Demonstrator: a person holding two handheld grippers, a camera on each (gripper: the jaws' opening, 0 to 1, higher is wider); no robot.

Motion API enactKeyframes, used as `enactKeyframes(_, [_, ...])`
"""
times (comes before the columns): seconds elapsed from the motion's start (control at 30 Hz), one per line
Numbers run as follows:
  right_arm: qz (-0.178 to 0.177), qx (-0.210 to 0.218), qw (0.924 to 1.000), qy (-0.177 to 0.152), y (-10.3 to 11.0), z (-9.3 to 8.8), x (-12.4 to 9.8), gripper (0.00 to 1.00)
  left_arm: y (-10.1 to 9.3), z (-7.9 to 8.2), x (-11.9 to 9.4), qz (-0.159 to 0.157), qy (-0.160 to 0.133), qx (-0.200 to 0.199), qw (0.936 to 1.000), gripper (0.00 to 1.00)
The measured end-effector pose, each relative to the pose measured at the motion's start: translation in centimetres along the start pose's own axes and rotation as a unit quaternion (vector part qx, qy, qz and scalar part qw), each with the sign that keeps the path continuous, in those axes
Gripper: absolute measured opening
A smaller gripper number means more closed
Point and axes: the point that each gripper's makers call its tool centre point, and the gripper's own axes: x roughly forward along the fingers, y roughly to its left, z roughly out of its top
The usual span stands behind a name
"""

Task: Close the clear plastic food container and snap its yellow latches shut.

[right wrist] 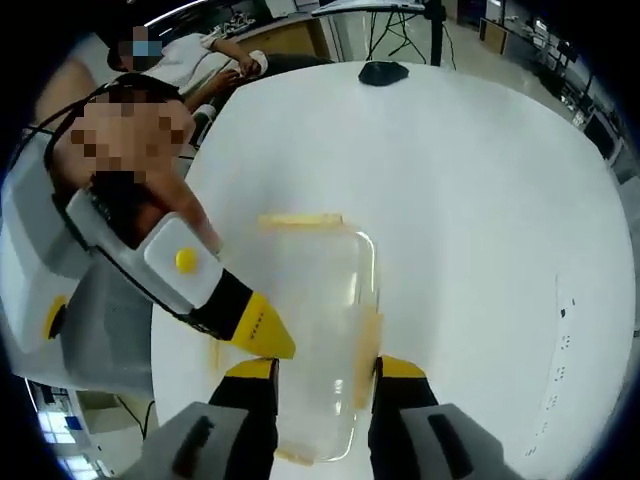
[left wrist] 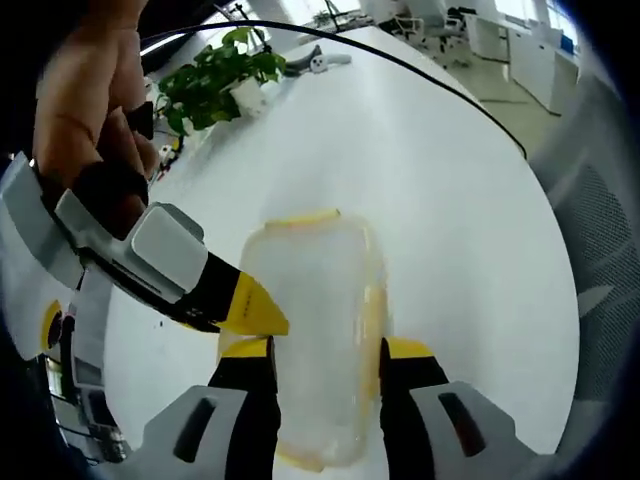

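The clear plastic container (left wrist: 315, 330) lies flat on the white table (left wrist: 450, 200), its lid down. One yellow latch (left wrist: 300, 216) runs along its far end and another (left wrist: 373, 310) along its right side. My left gripper (left wrist: 327, 355) is open, jaws apart over the container's near end; I cannot tell whether they touch it. From the left, my right gripper's yellow tip (left wrist: 256, 310) meets the container's left edge. In the right gripper view the container (right wrist: 320, 330) shows a far latch (right wrist: 300, 218) and a side latch (right wrist: 366, 345). My right gripper (right wrist: 325, 375) stands open over it, the left gripper's tip (right wrist: 262, 335) alongside.
A potted plant (left wrist: 215, 80) and a small grey tool (left wrist: 318, 62) stand at the table's far end. A black object (right wrist: 383, 72) lies at the far edge in the right gripper view. A person (right wrist: 190, 55) sits at a desk beyond. Chairs stand past the table's right edge.
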Motion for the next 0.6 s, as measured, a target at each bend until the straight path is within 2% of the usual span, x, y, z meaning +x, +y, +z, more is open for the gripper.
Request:
enactKeyframes(0.27, [0.015,0.009,0.9998,-0.006,-0.1,-0.2,0.0,0.31,0.1,0.0,-0.1,0.008,0.003,0.007,0.9999,0.35])
enactKeyframes(0.3, [0.003,0.06,0.9982,-0.001,-0.1,-1.1,0.0,0.31,0.2,0.1,0.0,0.009,0.001,0.008,0.9999,0.35])
enactKeyframes(0.33, [0.019,0.022,0.9996,-0.001,-0.3,-1.0,0.2,0.31,0.2,0.1,-0.1,0.009,0.002,0.007,0.9999,0.35])
enactKeyframes(0.37, [0.019,0.017,0.9997,-0.001,-0.4,-1.1,0.2,0.31,0.2,0.0,-0.1,0.009,0.002,0.006,0.9999,0.35])
enactKeyframes(0.6, [0.018,0.019,0.9997,0.002,-0.2,-0.8,0.2,0.32,0.1,0.0,-0.1,0.012,-0.002,0.005,0.9999,0.35])
